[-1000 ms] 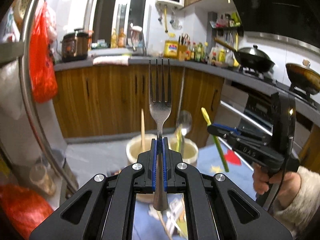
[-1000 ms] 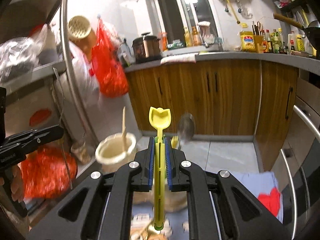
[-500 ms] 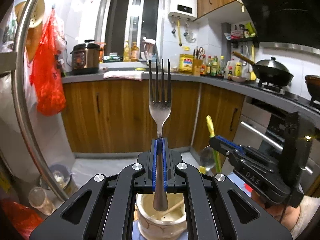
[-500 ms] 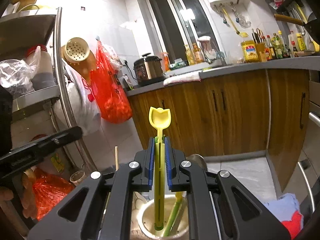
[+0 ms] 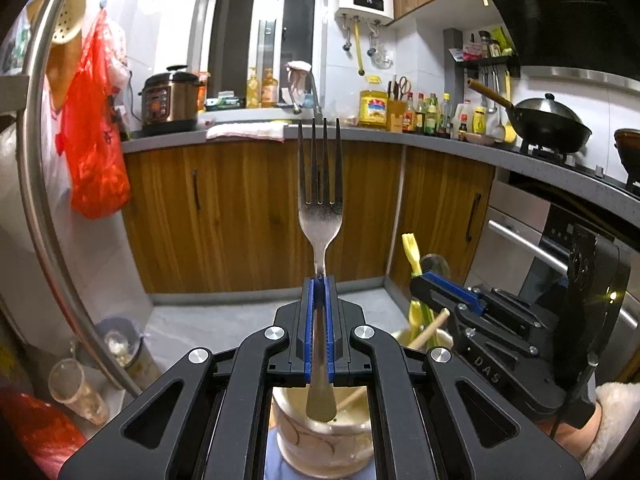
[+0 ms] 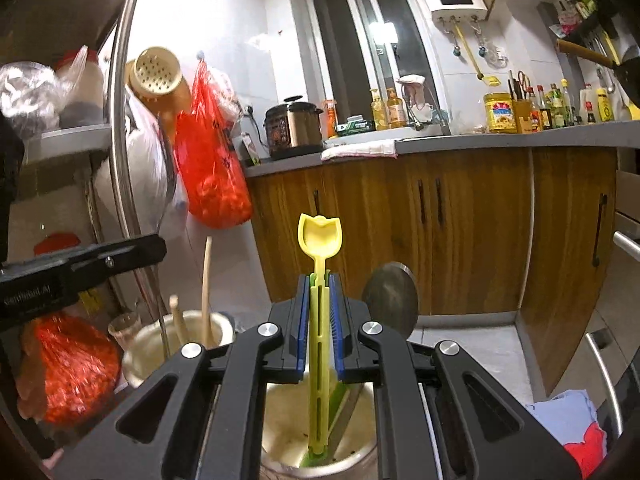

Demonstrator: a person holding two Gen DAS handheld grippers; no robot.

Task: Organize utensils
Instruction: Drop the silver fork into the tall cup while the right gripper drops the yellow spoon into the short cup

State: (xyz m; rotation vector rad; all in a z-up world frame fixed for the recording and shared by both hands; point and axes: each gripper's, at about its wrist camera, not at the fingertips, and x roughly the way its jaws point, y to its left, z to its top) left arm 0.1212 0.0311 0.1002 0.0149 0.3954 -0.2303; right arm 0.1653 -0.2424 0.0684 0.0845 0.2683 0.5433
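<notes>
My left gripper [image 5: 319, 280] is shut on a metal fork [image 5: 320, 216], tines up, its handle end hanging just over a cream ceramic holder [image 5: 320, 440] with a wooden stick in it. My right gripper [image 6: 319, 278] is shut on a yellow plastic spoon [image 6: 319, 236], bowl up, its handle reaching down into a second holder [image 6: 288, 424] that also holds a green utensil and a metal spoon [image 6: 390, 296]. The right gripper shows in the left wrist view [image 5: 424, 280] at the right. The left gripper's arm [image 6: 80, 268] shows at the left of the right wrist view.
Another cream holder [image 6: 176, 340] with wooden chopsticks stands left in the right wrist view. A steel rack pole [image 5: 36, 160] and red bags [image 5: 96, 148] are at the left. Wooden cabinets [image 5: 240, 216] and an oven [image 5: 520, 248] lie ahead. A blue cloth [image 6: 568, 420] lies at the right.
Both grippers have moved down and closer over the holders, still gripping their utensils. The yellow spoon's handle has sunk deeper into its holder; the fork's handle now hangs over the other.
</notes>
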